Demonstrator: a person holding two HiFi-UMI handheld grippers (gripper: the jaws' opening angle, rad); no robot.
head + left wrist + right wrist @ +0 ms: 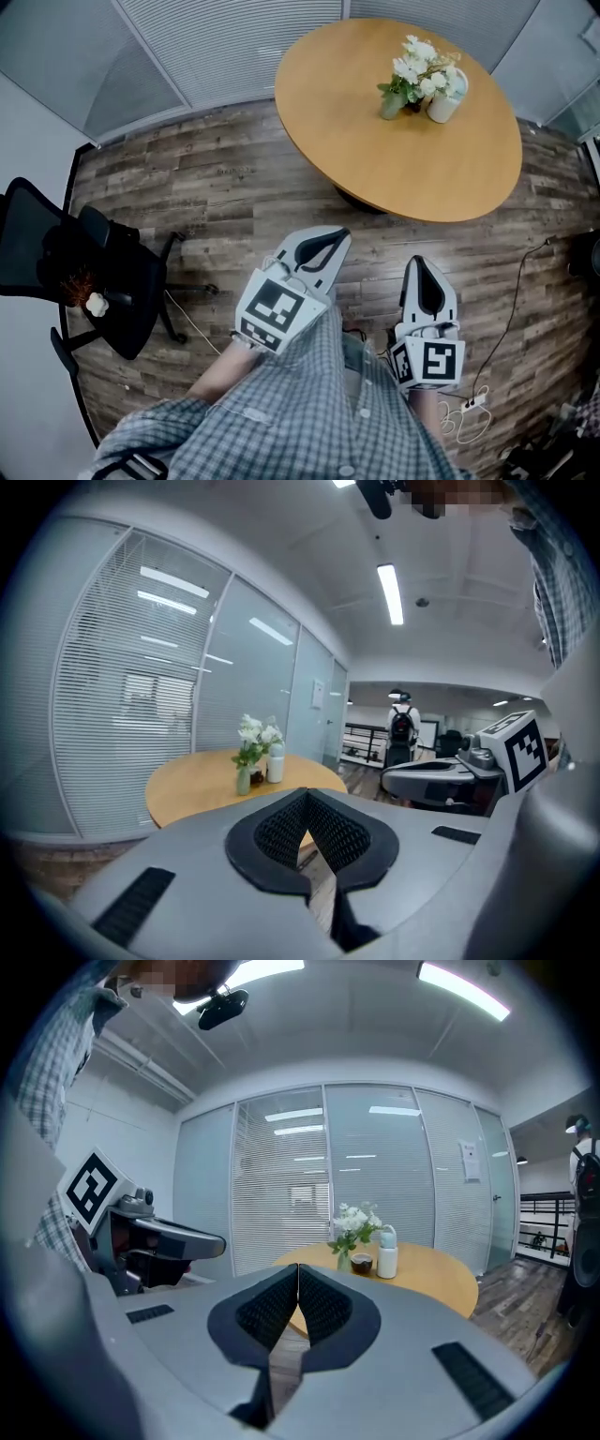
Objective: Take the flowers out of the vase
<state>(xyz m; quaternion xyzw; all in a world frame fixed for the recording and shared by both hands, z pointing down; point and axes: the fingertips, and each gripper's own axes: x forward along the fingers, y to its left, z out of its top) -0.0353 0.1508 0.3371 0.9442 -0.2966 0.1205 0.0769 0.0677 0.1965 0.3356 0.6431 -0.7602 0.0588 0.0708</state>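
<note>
White flowers point(420, 66) stand in a small green vase point(392, 105) on the round wooden table point(375, 159), well ahead of both grippers. My left gripper point(336, 236) and right gripper point(419, 264) are held over the floor, short of the table, both shut with nothing between the pads. The left gripper view shows its gripper point(307, 795) shut, with the flowers point(251, 733) and vase point(244, 781) far off. Beyond the shut gripper point(298, 1269) in the right gripper view, the flowers point(354, 1222) and vase point(343, 1260) stand on the table.
A white bottle point(445, 98) and a small dark cup point(413, 106) stand right beside the vase. A black office chair point(94, 272) is at the left. A power strip with cables point(469, 408) lies on the floor at the right. A person with a backpack point(403, 728) stands far back.
</note>
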